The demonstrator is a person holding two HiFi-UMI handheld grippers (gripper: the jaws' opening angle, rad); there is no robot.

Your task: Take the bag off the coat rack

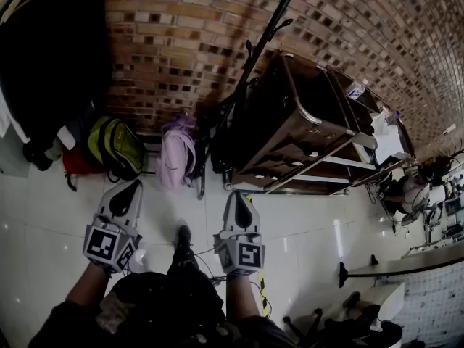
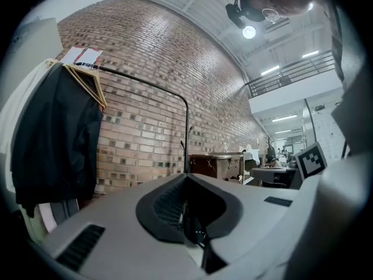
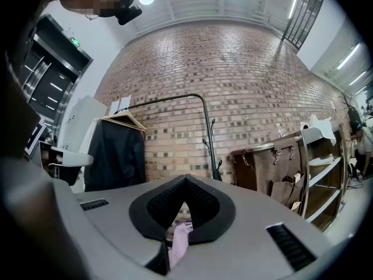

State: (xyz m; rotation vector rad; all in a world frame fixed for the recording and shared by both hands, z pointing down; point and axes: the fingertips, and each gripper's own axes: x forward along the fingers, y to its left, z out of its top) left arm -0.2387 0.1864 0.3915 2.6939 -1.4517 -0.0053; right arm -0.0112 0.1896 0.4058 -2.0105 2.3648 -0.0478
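Tools clenched, holding nothing: left tool (image 1: 134,185), right tool (image 1: 237,194); pink backpack (image 1: 177,156) near coat rack (image 1: 250,64) base, apart from both.

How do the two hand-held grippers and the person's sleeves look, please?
The left hand-held gripper and the right hand-held gripper are grey wedges with black ribbed pads. Each carries a cube with black-and-white square markers. The sleeves are dark.

Head view: from the person's head, steeply down onto white tiled floor (image 1: 58,216).
2 gripper views: forward, facing red brick wall (image 2: 151,86).
Shared: black metal coat rack (image 3: 208,133).
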